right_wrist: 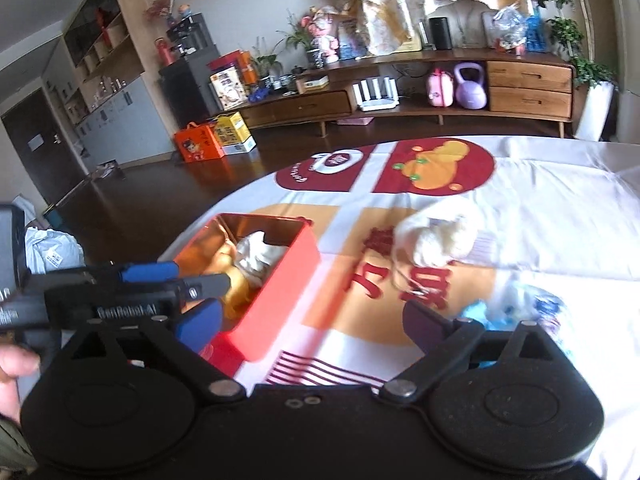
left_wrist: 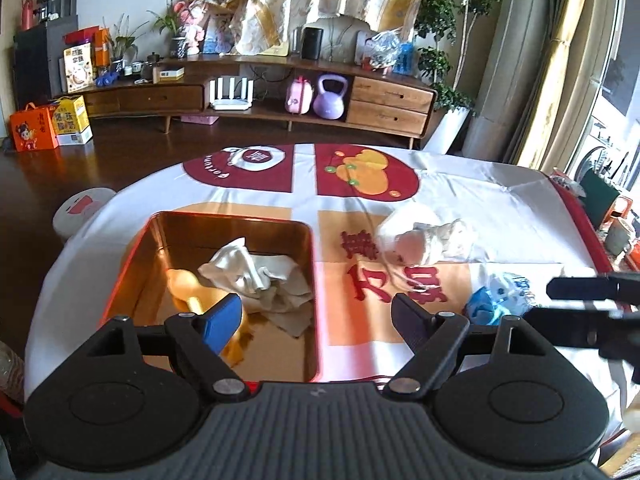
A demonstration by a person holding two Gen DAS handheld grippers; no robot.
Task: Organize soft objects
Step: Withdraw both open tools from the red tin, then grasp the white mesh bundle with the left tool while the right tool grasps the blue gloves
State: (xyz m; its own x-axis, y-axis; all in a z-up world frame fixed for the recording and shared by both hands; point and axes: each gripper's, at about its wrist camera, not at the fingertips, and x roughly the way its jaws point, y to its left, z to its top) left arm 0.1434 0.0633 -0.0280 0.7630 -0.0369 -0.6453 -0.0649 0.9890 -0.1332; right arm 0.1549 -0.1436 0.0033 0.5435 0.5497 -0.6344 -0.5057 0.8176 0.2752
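Note:
A red tin box (left_wrist: 312, 280) with a golden inside stands on the table's left part. In it lie a crumpled white cloth (left_wrist: 256, 276) and a yellow soft thing (left_wrist: 188, 284). My left gripper (left_wrist: 316, 320) hovers open over the box's right wall, nothing between its fingers. A white and pink soft bundle (left_wrist: 424, 240) lies to the right, a blue and white soft item (left_wrist: 500, 296) nearer. In the right wrist view my right gripper (right_wrist: 314, 324) is open and empty, right of the box (right_wrist: 280, 280), with the bundle (right_wrist: 440, 240) ahead and the blue item (right_wrist: 516, 308) by its right finger.
A white tablecloth (left_wrist: 480, 200) with red and orange prints covers the round table. My left gripper (right_wrist: 202, 274) crosses the right wrist view's left side, over the box. A hand (right_wrist: 16, 364) shows there. A white stool (left_wrist: 80, 208) stands by the far left edge.

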